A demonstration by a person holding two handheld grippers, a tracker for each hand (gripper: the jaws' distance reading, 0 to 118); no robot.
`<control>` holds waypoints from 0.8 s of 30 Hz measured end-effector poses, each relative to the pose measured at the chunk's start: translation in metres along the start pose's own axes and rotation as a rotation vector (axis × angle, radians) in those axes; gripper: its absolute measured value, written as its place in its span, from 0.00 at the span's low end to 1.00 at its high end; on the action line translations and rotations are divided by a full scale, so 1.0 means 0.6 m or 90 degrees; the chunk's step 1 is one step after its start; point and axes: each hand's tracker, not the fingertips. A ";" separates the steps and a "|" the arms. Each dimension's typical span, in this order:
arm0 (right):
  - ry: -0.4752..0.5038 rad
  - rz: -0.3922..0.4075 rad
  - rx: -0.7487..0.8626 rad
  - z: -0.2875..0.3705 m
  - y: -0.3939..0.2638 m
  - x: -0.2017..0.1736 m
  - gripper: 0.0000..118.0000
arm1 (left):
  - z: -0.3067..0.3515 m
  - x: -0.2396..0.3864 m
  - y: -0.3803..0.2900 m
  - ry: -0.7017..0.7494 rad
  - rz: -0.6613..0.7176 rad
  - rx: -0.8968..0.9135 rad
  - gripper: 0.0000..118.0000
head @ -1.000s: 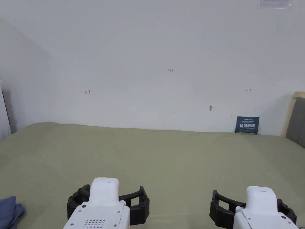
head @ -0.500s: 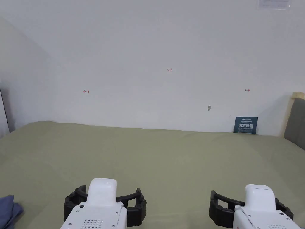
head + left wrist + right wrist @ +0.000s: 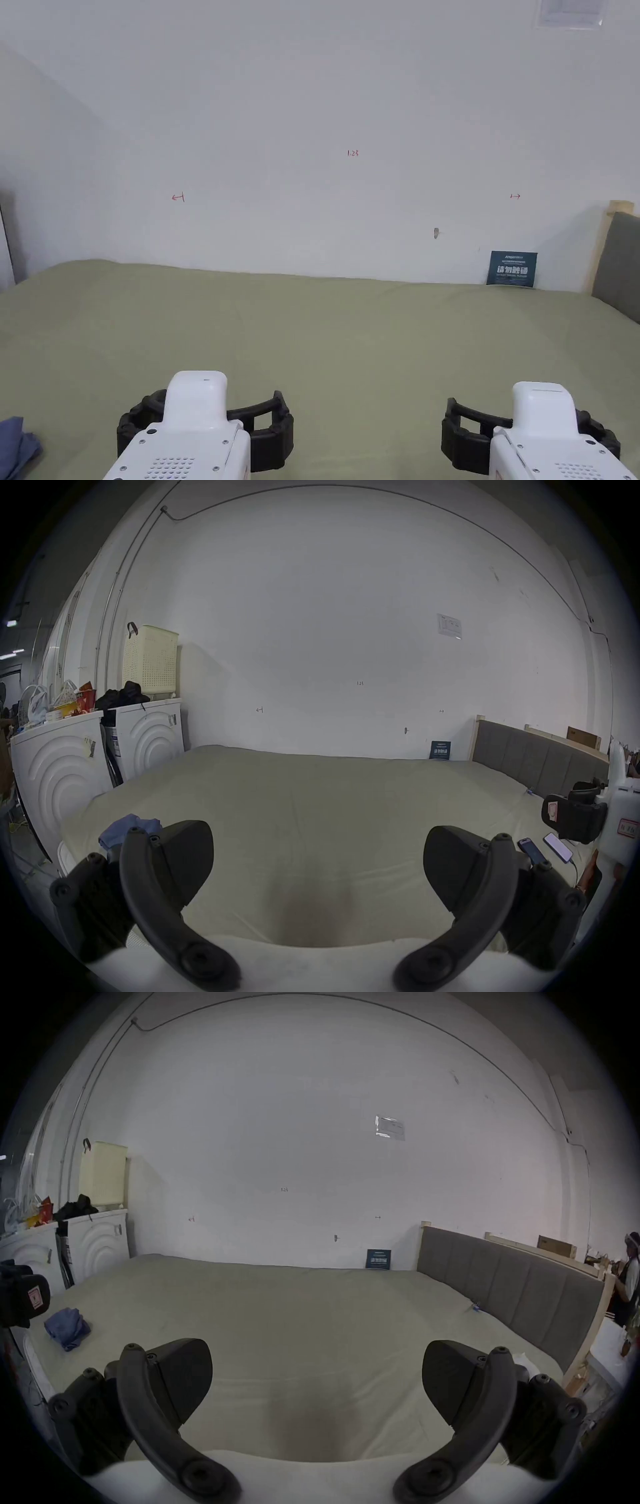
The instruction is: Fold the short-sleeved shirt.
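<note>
A crumpled blue shirt (image 3: 15, 437) lies in a heap near the left edge of the green-sheeted bed (image 3: 350, 337). It also shows in the left gripper view (image 3: 130, 828), partly behind the left jaw, and in the right gripper view (image 3: 67, 1326). My left gripper (image 3: 206, 409) hovers low over the near part of the bed, to the right of the shirt, jaws wide apart and empty (image 3: 317, 854). My right gripper (image 3: 531, 425) hangs farther right at about the same height, also open with nothing in it (image 3: 317, 1366).
A white wall backs the bed, with a small dark card (image 3: 512, 269) leaning on it. A grey headboard (image 3: 502, 1283) runs along the right side. Two phones (image 3: 543, 850) lie near the right edge. White washing machines (image 3: 149, 736) stand left. A person (image 3: 628, 1279) stands far right.
The left gripper has drifted a little to the left. The head camera has shifted slightly. Both grippers stay open and the shirt lies still.
</note>
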 end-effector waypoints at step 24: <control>-0.001 -0.052 -0.092 -0.027 0.013 0.010 1.00 | -0.019 0.017 0.007 0.006 0.018 -0.017 1.00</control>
